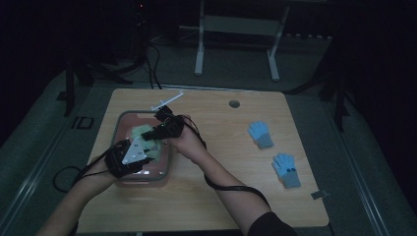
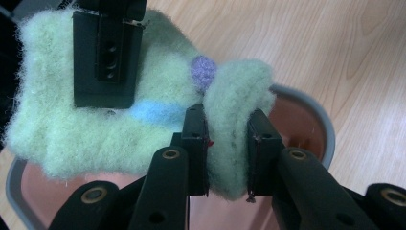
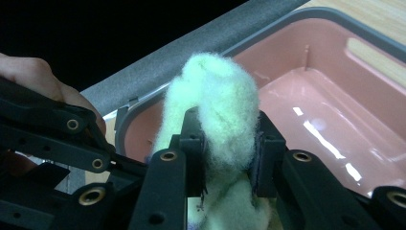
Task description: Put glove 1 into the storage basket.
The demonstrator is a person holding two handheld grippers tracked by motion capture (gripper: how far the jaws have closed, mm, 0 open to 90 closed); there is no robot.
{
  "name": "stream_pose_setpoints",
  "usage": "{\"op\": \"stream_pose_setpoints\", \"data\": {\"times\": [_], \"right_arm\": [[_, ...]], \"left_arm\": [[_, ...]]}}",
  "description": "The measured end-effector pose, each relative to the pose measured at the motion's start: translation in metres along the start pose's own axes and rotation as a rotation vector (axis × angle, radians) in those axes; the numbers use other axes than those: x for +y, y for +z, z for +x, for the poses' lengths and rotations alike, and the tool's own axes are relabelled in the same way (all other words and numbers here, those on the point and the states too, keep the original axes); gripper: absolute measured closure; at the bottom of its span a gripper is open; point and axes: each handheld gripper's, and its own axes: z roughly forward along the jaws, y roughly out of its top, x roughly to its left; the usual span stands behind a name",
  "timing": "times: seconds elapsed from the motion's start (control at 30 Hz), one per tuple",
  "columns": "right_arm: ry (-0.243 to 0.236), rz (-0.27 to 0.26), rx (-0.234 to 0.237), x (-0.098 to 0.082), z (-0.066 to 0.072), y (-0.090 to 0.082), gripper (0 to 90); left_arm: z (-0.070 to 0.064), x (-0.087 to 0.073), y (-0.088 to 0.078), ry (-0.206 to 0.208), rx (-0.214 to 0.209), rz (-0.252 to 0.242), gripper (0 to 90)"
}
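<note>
A fluffy pale-green glove (image 2: 62, 134) with a blue stripe and a purple dot is stretched between both grippers above a pink bin with a grey rim (image 1: 143, 180). My left gripper (image 2: 229, 148) is shut on one bunched edge of the green glove (image 1: 145, 133). My right gripper (image 3: 229, 151) is shut on another bunched part of the green glove (image 3: 218, 103), with the bin's pink inside (image 3: 335, 105) beyond it. In the high view the left gripper (image 1: 147, 153) and the right gripper (image 1: 156, 129) are close together over the bin.
Two light-blue gloves with grey cuffs lie on the wooden table at the right, one (image 1: 260, 133) farther back, one (image 1: 286, 169) nearer. A white stick-like object (image 1: 167, 101) lies behind the bin. A round hole (image 1: 234, 103) sits near the table's far edge.
</note>
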Motion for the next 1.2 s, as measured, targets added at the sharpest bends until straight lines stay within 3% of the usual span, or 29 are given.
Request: {"op": "stream_pose_setpoints", "data": {"times": [0.07,0.2,0.5,0.8,1.0,1.2], "right_arm": [[-0.001,0.004,0.006,0.001,0.001,0.005,71.8],[0.011,0.018,0.007,-0.002,-0.001,0.015,71.8],[0.057,0.05,0.002,-0.016,-0.019,0.034,71.8],[0.066,0.102,-0.007,-0.023,-0.029,0.049,71.8],[0.074,0.137,-0.01,-0.023,-0.035,0.057,71.3],[0.067,0.167,-0.043,-0.02,-0.034,0.059,63.3]], "left_arm": [[0.002,-0.004,0.0,-0.022,-0.01,0.003,74.4],[0.002,-0.011,0.007,-0.019,-0.02,0.021,74.4],[0.004,-0.019,0.03,-0.027,-0.069,0.059,74.3],[0.004,-0.02,0.049,-0.011,-0.1,0.126,74.2],[0.004,-0.018,0.059,0.012,-0.1,0.167,74.0],[0.013,-0.019,0.065,-0.026,-0.159,0.19,73.5]]}}
